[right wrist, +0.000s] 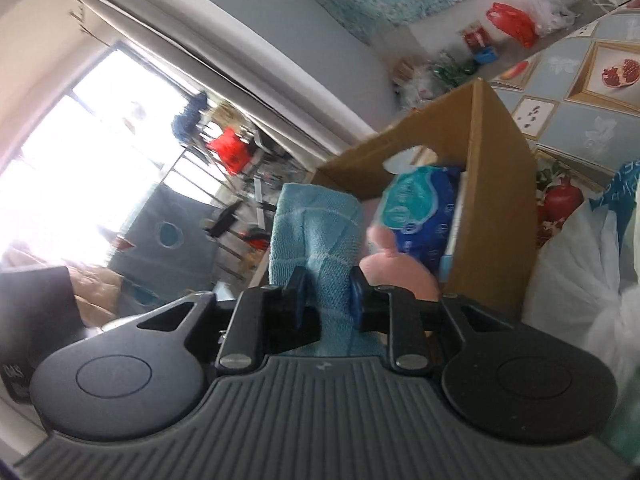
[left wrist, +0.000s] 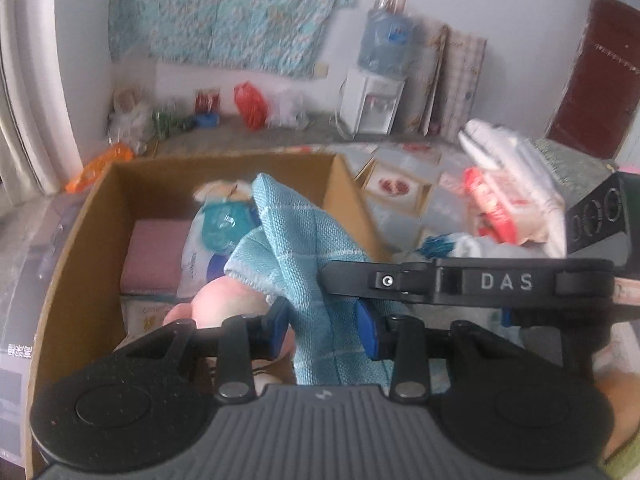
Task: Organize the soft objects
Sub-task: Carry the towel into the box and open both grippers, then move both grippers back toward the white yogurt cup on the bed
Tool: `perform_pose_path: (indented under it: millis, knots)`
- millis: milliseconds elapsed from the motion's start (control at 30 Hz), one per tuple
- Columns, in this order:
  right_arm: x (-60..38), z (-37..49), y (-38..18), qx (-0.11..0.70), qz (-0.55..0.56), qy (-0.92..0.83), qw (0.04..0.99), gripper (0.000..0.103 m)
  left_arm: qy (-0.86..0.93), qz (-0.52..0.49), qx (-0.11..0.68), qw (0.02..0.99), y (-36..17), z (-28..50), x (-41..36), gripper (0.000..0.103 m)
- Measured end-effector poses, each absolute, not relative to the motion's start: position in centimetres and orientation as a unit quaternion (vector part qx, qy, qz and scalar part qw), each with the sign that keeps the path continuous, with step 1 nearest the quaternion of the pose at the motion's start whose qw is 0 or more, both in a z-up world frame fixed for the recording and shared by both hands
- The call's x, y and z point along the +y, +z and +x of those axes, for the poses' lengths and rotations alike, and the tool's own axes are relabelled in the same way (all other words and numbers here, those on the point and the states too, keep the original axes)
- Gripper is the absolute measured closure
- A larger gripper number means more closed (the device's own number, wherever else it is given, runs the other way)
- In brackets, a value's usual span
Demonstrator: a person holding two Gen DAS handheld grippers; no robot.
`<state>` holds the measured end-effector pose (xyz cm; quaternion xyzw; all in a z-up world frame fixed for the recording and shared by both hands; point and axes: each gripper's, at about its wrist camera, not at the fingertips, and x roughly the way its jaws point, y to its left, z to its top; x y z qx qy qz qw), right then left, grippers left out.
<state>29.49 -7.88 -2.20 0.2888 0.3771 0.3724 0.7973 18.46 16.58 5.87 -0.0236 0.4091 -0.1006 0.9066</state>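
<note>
Both grippers hold one blue cloth (left wrist: 304,248) at the near rim of the cardboard box (left wrist: 100,208). The right gripper (right wrist: 328,300) is clamped on the cloth. The left gripper (left wrist: 326,328) has the cloth between its pads, which stand apart; contact on the left pad cannot be confirmed. The cloth's long axis runs toward 12 o'clock from both grippers, its free end over the box opening. A wipes pack (right wrist: 420,208) and a pink pad (left wrist: 156,252) lie inside. Legible writing: "DAS" on the right gripper's body (left wrist: 506,281)
</note>
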Motion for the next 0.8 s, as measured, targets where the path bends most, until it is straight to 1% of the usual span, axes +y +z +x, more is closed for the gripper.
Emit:
perform_pose_path:
  millis: [33,133,333,600,633,667,700,767,800]
  knots:
    - [-7.8,29.5,-2.4,0.374,0.278,0.375,0.801,0.07,-0.097,-0.023,0.419,0.902,5.4,19.1,17.0,0.066]
    - [-8.2,30.2,-2.7,0.364,0.264,0.365,0.815,0.061,-0.096,-0.008,0.443,0.891,3.8,20.7,17.3,0.067]
    - [-11.7,30.3,-2.9,0.343,0.275,0.355,0.825,0.06,-0.1,0.024,0.479,0.872,0.7,23.0,15.8,0.067]
    - [-16.4,27.8,-1.0,0.306,0.281,0.36,0.836,0.059,-0.107,0.068,0.492,0.861,-0.4,22.8,13.1,0.066]
    - [-17.2,27.4,-0.8,0.302,0.28,0.359,0.837,0.057,-0.102,0.07,0.486,0.865,0.1,22.5,13.0,0.06]
    - [-18.2,27.0,-0.4,0.299,0.281,0.359,0.838,0.056,-0.1,0.067,0.481,0.869,0.6,22.1,13.0,0.049]
    - [-19.4,26.4,-0.1,0.293,0.282,0.358,0.84,0.053,-0.1,0.063,0.472,0.874,1.2,21.6,13.0,0.044]
    - [-22.0,25.0,0.7,0.282,0.282,0.352,0.847,0.049,-0.093,0.059,0.448,0.887,2.9,20.2,13.1,0.031]
    - [-23.2,24.4,1.0,0.276,0.283,0.348,0.85,0.046,-0.085,0.059,0.435,0.894,3.9,19.3,13.1,0.029]
